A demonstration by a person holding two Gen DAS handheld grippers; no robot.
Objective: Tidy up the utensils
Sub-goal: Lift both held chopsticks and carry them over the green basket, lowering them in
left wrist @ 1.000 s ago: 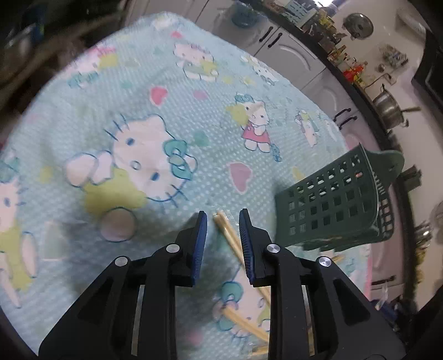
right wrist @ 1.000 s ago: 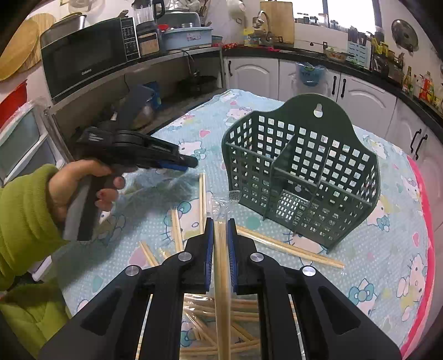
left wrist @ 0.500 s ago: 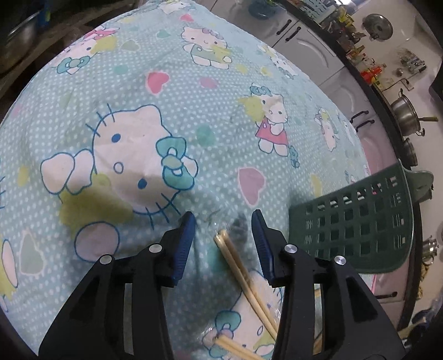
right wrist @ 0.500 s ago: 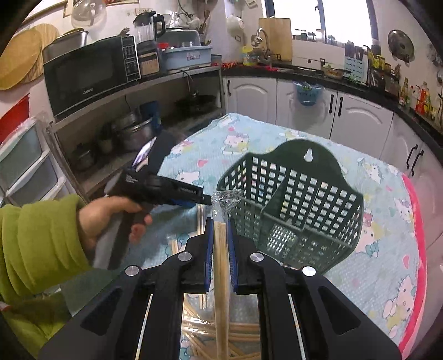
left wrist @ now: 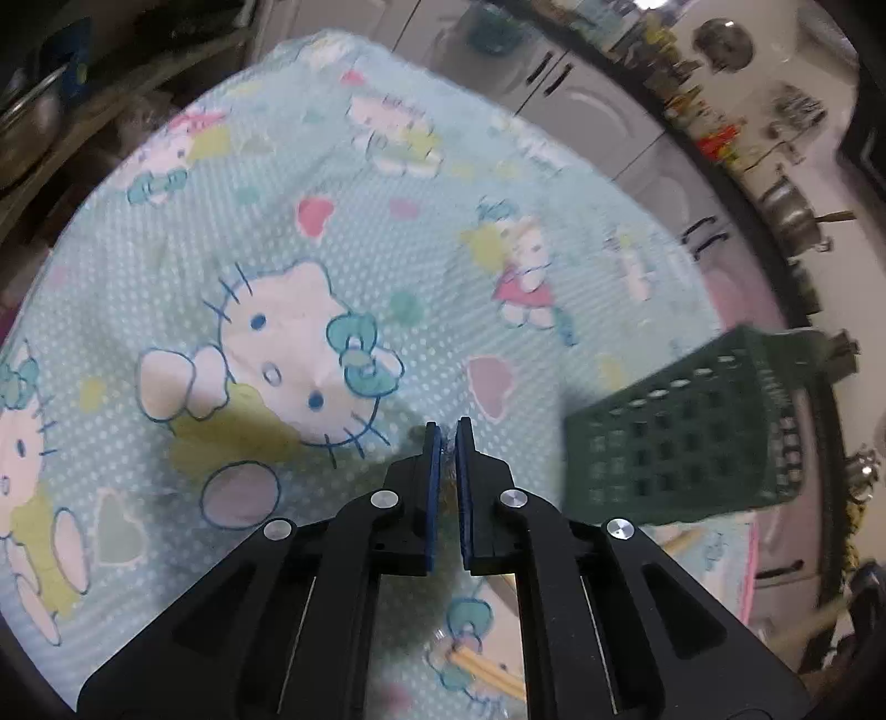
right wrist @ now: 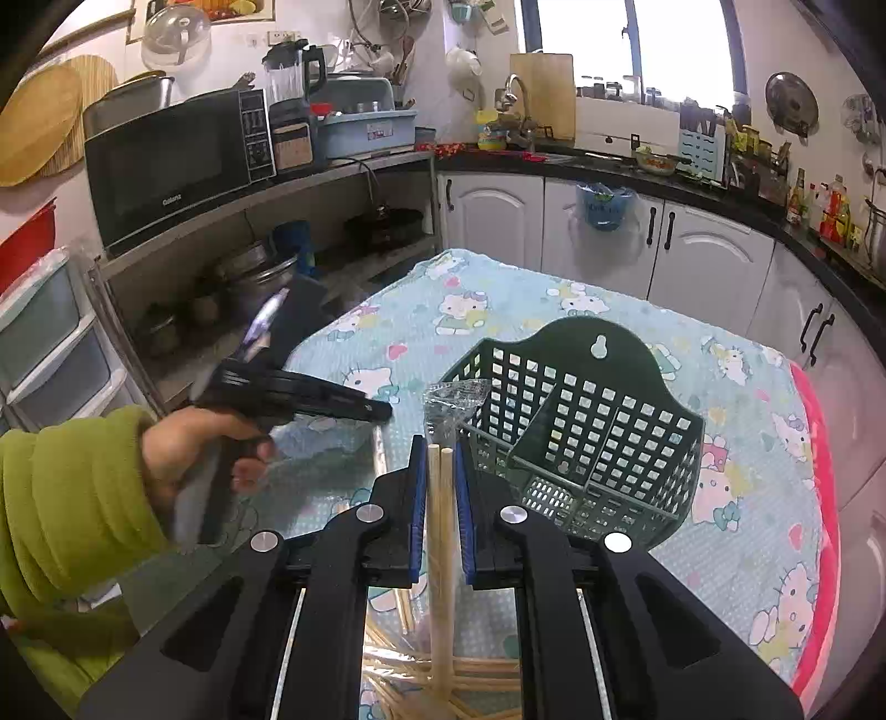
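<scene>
A kitchen. White cabinets (right wrist: 598,232) with dark handles run under a black counter (right wrist: 609,160); a window (right wrist: 631,44) above it lets in daylight. On a shelf to the left stands a black microwave (right wrist: 177,160), pots (right wrist: 255,277) below it. A patterned cloth (right wrist: 498,299) covers the table (left wrist: 387,232).

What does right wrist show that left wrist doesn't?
Only right wrist: wrapped chopstick pair clamped in the right gripper, the left hand on its tool, the microwave, the basket's divider.
Only left wrist: left gripper pads nearly closed, what's between them unclear; the large Hello Kitty print.
Both: green basket, tablecloth, loose chopsticks.
</scene>
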